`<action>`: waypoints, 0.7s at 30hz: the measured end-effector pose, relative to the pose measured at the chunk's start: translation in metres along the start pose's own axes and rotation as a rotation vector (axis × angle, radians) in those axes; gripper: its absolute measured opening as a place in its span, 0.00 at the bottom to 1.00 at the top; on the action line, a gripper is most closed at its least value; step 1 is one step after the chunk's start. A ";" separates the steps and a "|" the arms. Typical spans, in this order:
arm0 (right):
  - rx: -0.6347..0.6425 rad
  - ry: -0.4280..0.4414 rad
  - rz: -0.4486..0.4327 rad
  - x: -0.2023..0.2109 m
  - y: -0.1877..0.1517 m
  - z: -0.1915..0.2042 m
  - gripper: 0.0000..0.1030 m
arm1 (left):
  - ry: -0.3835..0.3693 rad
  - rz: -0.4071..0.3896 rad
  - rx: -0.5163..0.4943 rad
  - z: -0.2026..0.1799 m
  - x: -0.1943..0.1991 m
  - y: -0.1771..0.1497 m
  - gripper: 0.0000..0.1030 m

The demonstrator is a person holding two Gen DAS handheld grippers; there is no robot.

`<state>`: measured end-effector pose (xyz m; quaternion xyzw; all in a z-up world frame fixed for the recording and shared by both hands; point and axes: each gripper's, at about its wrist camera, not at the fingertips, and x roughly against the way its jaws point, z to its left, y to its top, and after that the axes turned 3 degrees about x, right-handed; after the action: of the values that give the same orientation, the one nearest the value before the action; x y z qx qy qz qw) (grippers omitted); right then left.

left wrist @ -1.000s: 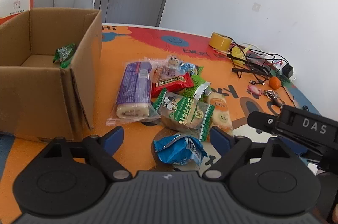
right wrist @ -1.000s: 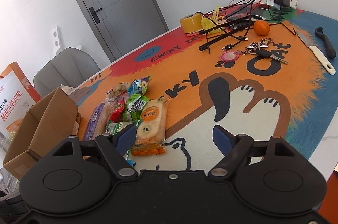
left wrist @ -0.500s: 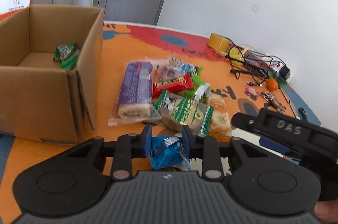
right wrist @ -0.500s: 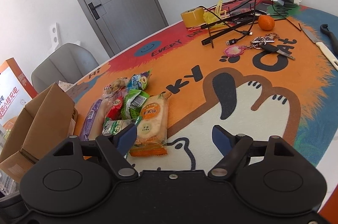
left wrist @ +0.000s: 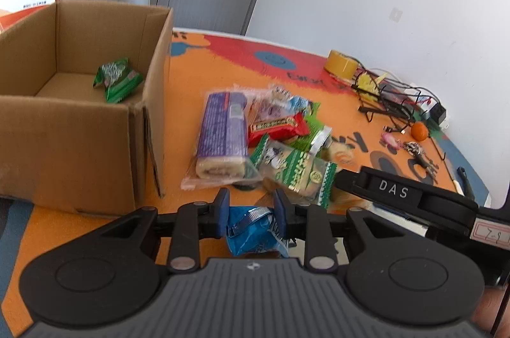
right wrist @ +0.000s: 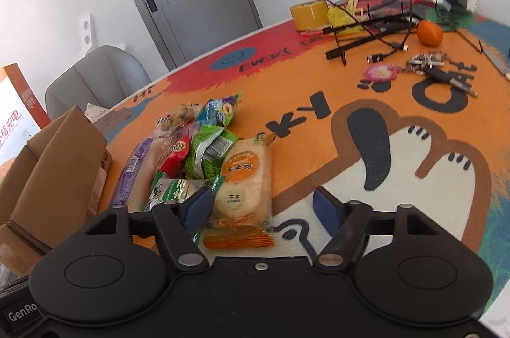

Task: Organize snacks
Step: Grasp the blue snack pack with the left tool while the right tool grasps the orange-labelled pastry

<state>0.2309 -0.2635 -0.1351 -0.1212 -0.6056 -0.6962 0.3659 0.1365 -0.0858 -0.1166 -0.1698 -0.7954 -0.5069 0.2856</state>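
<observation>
Left gripper (left wrist: pixel 251 215) pinches the blue packet (left wrist: pixel 255 231), lifted for transfer to the box (left wrist: pixel 79 127) at 10 o'clock. Right gripper (right wrist: pixel 263 207) waits spread beside the snack pile (right wrist: pixel 204 159).

- Crumpled blue snack packet (left wrist: pixel 251 231), pinched between the left hand-held gripper's (left wrist: pixel 251 212) fingers.
- Mixed snack pile (left wrist: pixel 255 137) beside an open cardboard box (left wrist: pixel 79 147).
- Green packet (left wrist: pixel 116 79) inside it.
</observation>
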 end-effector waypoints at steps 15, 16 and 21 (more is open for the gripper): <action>-0.028 0.056 0.042 0.028 -0.012 -0.017 0.49 | 0.032 0.021 -0.132 -0.012 -0.003 -0.017 0.61; -0.025 0.048 0.027 0.029 -0.012 -0.017 0.60 | 0.037 0.015 -0.133 -0.012 -0.004 -0.017 0.55; -0.005 0.010 0.005 0.020 -0.006 -0.014 0.64 | 0.018 0.023 -0.127 -0.009 -0.004 -0.013 0.35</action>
<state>0.2170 -0.2833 -0.1308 -0.1203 -0.6018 -0.6973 0.3702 0.1347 -0.0999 -0.1254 -0.1922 -0.7569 -0.5546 0.2874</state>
